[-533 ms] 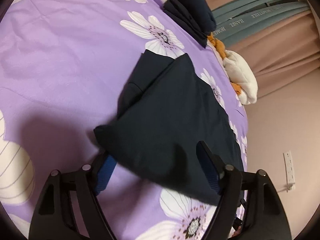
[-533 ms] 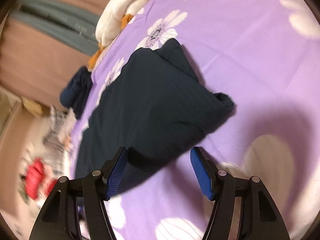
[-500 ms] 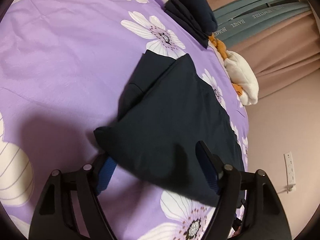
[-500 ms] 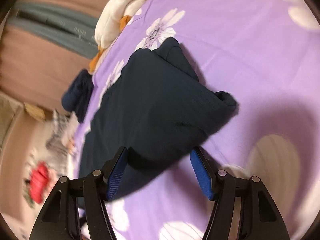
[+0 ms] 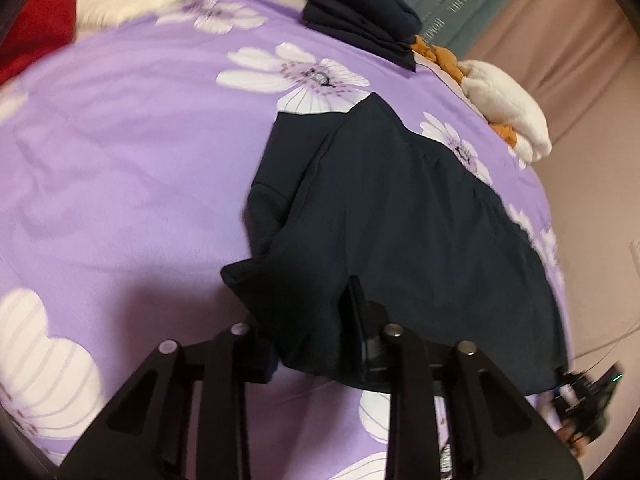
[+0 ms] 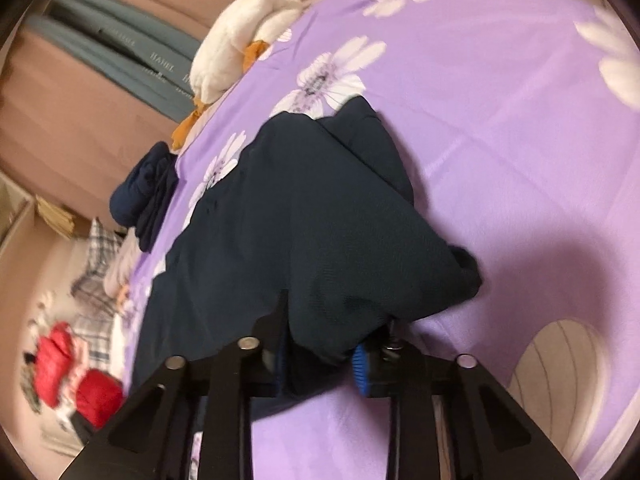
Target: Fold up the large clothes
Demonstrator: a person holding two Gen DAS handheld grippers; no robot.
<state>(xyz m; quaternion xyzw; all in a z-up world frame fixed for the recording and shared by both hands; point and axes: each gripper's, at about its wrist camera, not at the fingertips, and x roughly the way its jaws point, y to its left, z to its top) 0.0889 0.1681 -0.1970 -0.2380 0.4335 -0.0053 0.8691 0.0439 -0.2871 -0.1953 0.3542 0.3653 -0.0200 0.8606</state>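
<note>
Where both pairs of jaws were standing wide half a second ago, the left gripper (image 5: 316,336) and right gripper (image 6: 320,340) have just been closing and are now pinching the near edge of the dark shirt (image 5: 400,220), lying on the purple floral bedspread (image 5: 120,160). Beyond it, a folded dark garment (image 5: 360,20) and a plush toy (image 5: 504,108) are sitting near the bed's far edge.

Left claw (image 5: 310,332) on dark garment (image 5: 400,232)
</note>
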